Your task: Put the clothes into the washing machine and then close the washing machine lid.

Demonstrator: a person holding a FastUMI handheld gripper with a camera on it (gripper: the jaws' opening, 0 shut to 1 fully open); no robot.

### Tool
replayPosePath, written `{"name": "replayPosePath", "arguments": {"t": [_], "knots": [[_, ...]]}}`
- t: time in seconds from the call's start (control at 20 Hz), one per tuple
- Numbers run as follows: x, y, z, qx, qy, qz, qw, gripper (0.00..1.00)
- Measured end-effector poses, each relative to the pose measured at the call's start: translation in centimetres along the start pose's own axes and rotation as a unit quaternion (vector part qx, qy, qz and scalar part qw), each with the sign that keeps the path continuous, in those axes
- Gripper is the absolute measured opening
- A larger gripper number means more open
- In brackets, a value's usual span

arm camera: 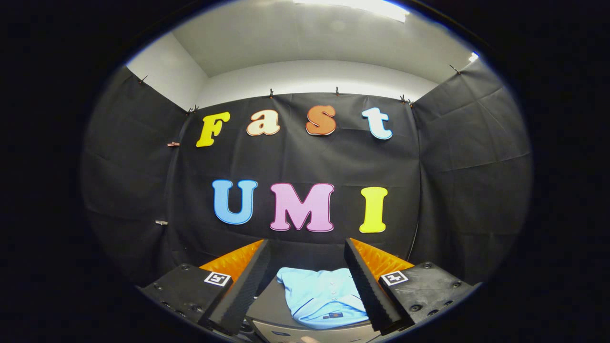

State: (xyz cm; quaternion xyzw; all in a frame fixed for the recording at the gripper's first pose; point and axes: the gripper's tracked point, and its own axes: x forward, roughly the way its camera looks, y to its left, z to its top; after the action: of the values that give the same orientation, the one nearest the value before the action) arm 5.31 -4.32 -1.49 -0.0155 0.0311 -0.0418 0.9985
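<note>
The gripper (307, 281) is held with its fingers spread wide apart and nothing is clamped between them; a light blue garment (320, 295) is seen low between the fingers, well below their tips. The garment is laid folded on a dark flat surface (267, 300) that may be the closed lid of the washing machine, though this cannot be told for sure; the garment reaches to the front edge of this surface. A slip could be expected if only the top layer of the cloth is pinched, because the folds would open and part of the garment would hang loose; it could also be dragged off the front edge. The garment looks like a small polo shirt; a collar, a row of buttons and a dark trim line are seen.
</note>
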Motion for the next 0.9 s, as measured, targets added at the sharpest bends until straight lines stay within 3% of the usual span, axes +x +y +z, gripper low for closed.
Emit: {"name": "replayPosePath", "arguments": {"t": [0.55,0.9], "knots": [[8.8,-2.8,-3.9,0.003,0.053,-0.033,0.998,0.98],[14.9,-4.8,-10.0,0.010,0.131,-0.044,0.990,0.99]]}}
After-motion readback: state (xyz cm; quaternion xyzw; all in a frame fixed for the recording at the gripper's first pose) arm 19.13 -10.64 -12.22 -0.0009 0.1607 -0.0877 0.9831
